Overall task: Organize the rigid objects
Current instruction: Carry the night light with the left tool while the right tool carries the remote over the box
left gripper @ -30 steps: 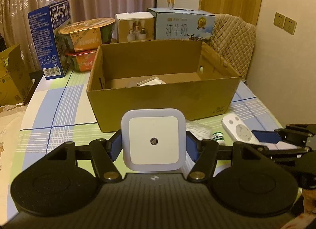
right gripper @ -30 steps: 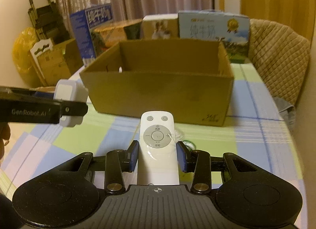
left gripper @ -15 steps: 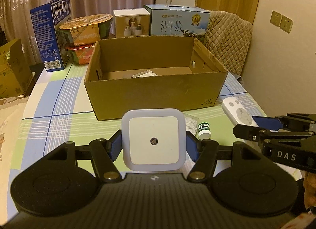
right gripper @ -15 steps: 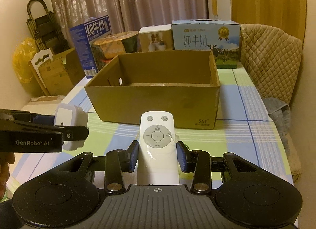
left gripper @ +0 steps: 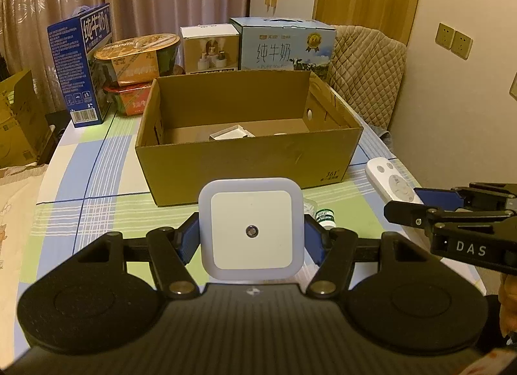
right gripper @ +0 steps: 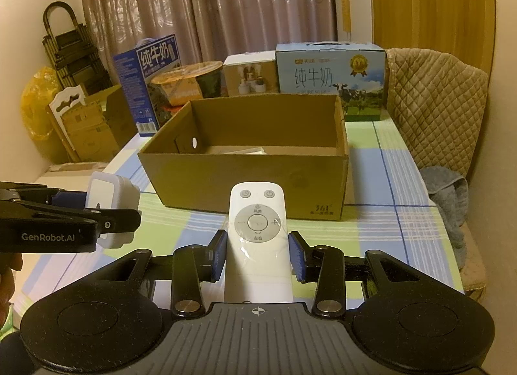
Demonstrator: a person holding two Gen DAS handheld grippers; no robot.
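Left wrist view: left claw (left gripper: 251,239) clamped on night light (left gripper: 251,229); right claw (right gripper: 257,255) clamped around remote (right gripper: 257,239).

The cardboard box's (left gripper: 245,161) near wall hides most of its floor; only the top of a white item (left gripper: 231,132) (identity unclear) shows. The night light (left gripper: 251,232) covers part of the small green-labelled bottle (left gripper: 325,215), whose print is unreadable.
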